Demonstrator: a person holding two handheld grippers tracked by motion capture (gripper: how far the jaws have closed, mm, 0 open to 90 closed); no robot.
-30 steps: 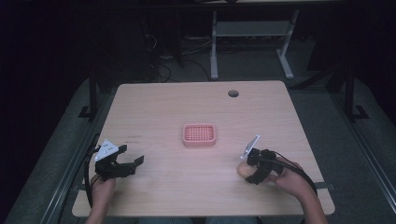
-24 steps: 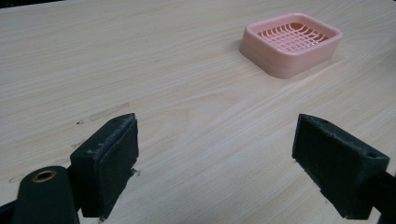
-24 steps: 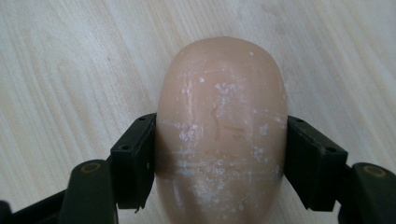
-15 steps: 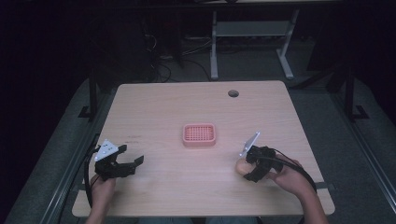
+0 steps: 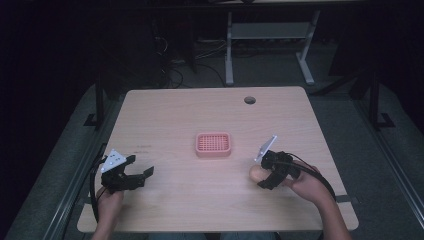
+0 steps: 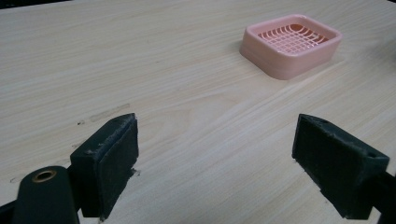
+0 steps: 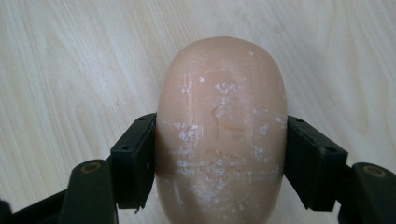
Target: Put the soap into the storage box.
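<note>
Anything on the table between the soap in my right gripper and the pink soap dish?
Nothing: in the high view, only bare wooden table separates the soap bar, held in the right gripper, from the pink soap dish.

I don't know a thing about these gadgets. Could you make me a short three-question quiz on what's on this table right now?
1. True or false: the right claw is clamped on the tan soap bar.
2. Which stands open with nothing between its jaws: A) the left claw, B) the right claw?
3. Fill in: the pink soap dish sits near the table's ____.

Key: 1 true. 2 A. 3 middle.
</note>
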